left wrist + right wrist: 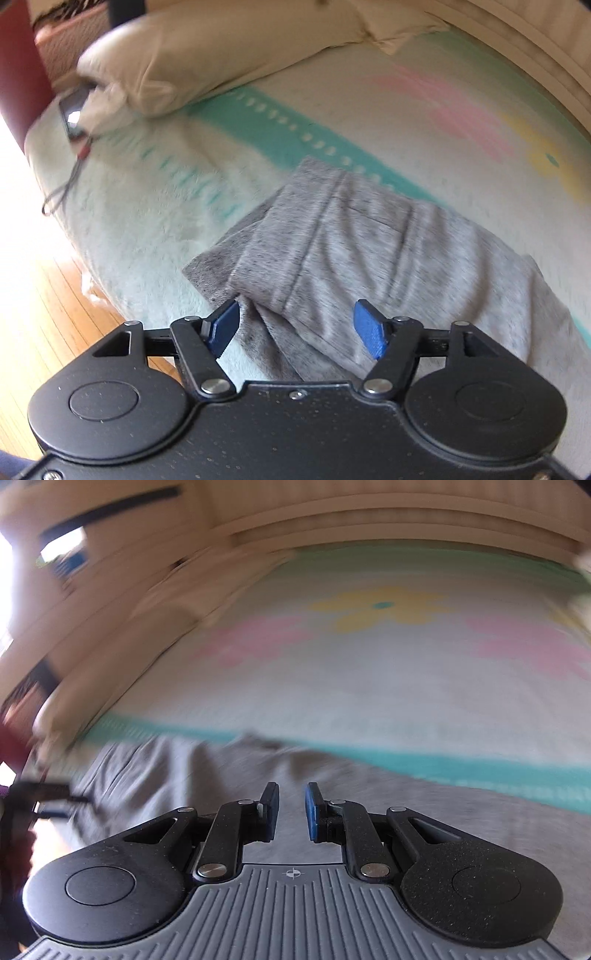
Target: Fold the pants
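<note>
Grey pants [354, 251] lie partly folded on a pale blanket, one layer doubled over another. My left gripper [295, 328] is wide open just above the near edge of the pants, and its blue pads [371, 328] hold nothing. In the right wrist view the pants [406, 805] spread across the lower half, blurred by motion. My right gripper [291, 808] hangs over them with its jaws a narrow gap apart and nothing between them. The left gripper shows at the far left of the right wrist view [44, 797].
The blanket [155, 206] has teal stripes, pink patches and a yellow flower [380, 605]. A cream pillow [221, 48] lies at the back left, with a phone and cord [74, 114] beside it. Wooden floor [48, 306] lies at the left, and a wooden frame [369, 520] runs behind.
</note>
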### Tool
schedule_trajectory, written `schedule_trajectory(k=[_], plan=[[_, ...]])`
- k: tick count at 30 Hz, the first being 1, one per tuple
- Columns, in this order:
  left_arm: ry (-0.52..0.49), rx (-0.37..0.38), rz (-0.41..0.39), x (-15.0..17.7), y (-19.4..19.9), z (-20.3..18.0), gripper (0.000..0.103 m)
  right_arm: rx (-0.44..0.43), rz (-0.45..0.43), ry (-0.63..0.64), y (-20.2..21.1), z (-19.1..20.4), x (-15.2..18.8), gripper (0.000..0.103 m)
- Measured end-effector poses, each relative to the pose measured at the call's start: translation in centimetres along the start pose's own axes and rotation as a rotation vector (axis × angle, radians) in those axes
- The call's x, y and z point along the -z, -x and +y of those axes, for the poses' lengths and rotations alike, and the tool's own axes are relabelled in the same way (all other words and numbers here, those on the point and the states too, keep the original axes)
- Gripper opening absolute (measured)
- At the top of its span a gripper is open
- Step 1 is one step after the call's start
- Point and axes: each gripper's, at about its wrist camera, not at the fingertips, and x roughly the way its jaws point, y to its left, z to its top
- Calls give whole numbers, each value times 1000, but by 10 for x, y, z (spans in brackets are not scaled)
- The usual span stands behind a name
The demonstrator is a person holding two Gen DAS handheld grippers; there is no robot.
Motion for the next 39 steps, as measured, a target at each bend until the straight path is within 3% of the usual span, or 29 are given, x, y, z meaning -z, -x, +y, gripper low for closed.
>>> schedule_trajectory(k=[5,10,13,16,17,19,24,26,27,28,29,35,39], plan=[[95,44,39,-9,-25,10,72,-61,57,138,-16,33,14,15],[147,46,4,-12,-28,11,69,-101,70,341,-32,75,33,17],[135,11,-18,-12,-27,9,58,-115,63,459,-35,98,46,22],[104,7,-62,-14,-23,8,33,-141,49,538,-39,120,60,30],[98,17,-76,-13,-20,8,15,-144,42,565,-39,126,64,31],[79,27,-107,-14,-15,7,12,-121,31,623,-45,139,70,37],[96,64,-122,-15,-10,12,9,0,-34,762,-55,155,84,38],[110,73,-118,-18,-12,15,9,47,-55,820,-60,157,87,37],[115,76,-120,-18,-12,15,9,62,-63,838,-62,157,87,32],[116,79,-126,-19,-11,16,9,61,-69,839,-63,156,87,10],[115,81,-133,-20,-9,16,9,45,-58,829,-62,153,83,3],[71,121,-220,-24,17,14,8,-39,-141,707,-23,140,57,4],[47,135,-276,-25,46,20,8,-74,-83,751,-22,148,72,4]])
